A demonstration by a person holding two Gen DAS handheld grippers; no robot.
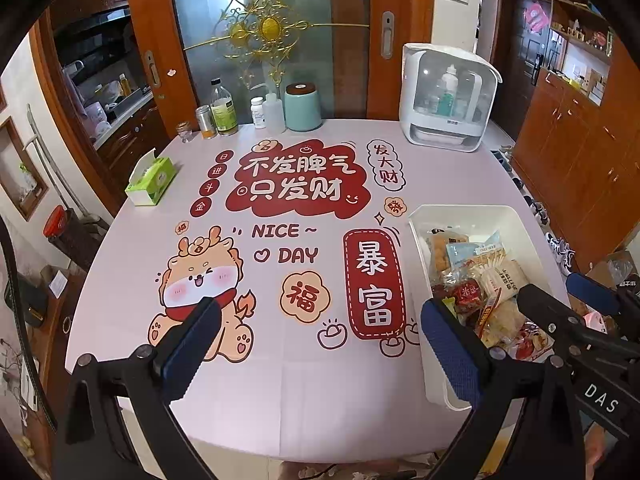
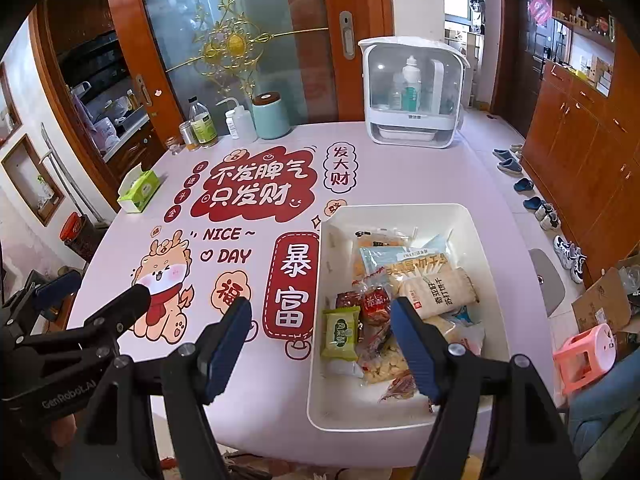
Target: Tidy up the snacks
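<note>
- Right gripper (image 2: 320, 344): nearest the lens, jaws spread wide, holding nothing, poised above the near-left part of the bin (image 2: 490, 240).
- Snacks (image 2: 384, 304): piled in the bin, whose long axis runs away from the camera.
- Left gripper (image 1: 320, 352): also released; the bin lies to its right, so the right gripper is judged nearer.

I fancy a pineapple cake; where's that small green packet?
The green packet lies in the white bin, against its left wall, beside red wrappers.

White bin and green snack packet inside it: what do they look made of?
White bin: apparently rigid plastic, smooth with a slight sheen, rounded moulded corners. Green snack packet: likely thin plastic film, glossy, printed, crimped at its ends.
</note>
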